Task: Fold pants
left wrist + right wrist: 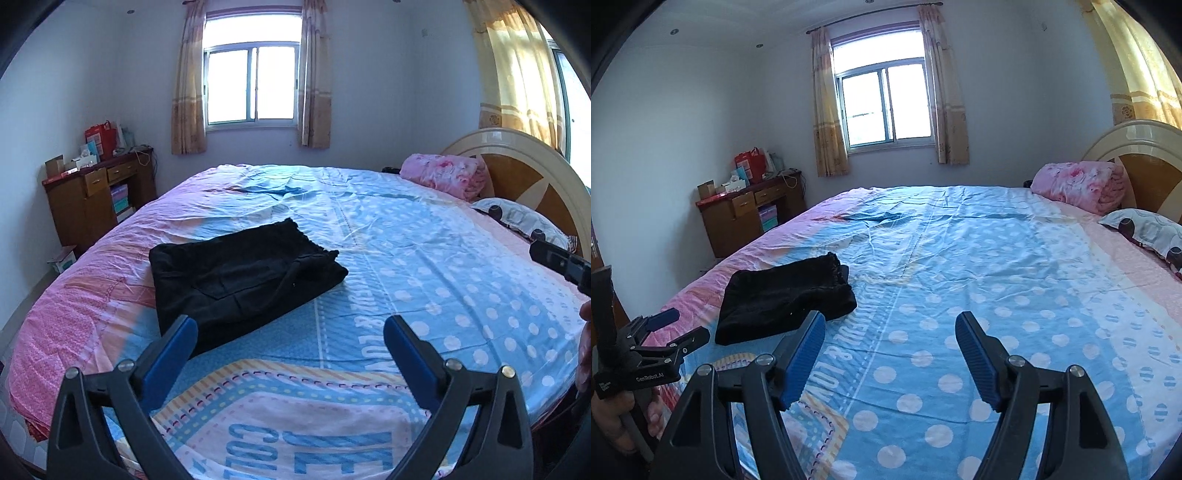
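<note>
Black pants [236, 280] lie folded into a compact rectangle on the bed's blue and pink sheet [424, 258]. They also show in the right wrist view [783, 299], left of centre. My left gripper [290, 332] is open and empty, held above the sheet just in front of the pants. It shows from the side in the right wrist view [679, 328], held in a hand. My right gripper [890, 328] is open and empty, above the dotted sheet to the right of the pants. Its black body shows at the right edge of the left wrist view [561, 262].
A rolled pink blanket [1078, 184] and a patterned pillow [1145, 229] lie by the headboard [1137, 155] at the right. A wooden desk [746, 218] with boxes stands by the far left wall. A curtained window [886, 107] is in the back wall.
</note>
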A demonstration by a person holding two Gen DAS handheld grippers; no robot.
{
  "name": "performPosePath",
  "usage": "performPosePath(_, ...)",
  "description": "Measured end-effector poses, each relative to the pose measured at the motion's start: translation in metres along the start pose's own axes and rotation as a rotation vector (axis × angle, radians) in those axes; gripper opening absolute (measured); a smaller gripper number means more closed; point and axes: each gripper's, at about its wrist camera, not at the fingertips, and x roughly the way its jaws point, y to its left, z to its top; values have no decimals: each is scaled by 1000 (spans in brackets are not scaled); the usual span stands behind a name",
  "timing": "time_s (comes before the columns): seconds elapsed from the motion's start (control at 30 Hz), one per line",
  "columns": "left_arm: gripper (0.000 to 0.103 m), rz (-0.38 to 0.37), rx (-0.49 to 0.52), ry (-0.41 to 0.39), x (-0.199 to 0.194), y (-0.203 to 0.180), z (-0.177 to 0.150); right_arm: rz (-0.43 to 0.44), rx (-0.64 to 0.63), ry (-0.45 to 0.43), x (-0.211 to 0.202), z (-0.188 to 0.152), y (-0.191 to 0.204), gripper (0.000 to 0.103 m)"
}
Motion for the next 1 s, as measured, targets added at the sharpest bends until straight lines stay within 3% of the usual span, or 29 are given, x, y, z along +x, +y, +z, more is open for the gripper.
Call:
performPosePath(0.63, 103, 5, 17, 29, 11, -1, -9, -23, 7, 47, 5, -15, -6, 75)
performPosePath(1.0, 103, 14, 42, 8, 5, -3, -6, -31, -5, 16, -4, -12, -3, 75)
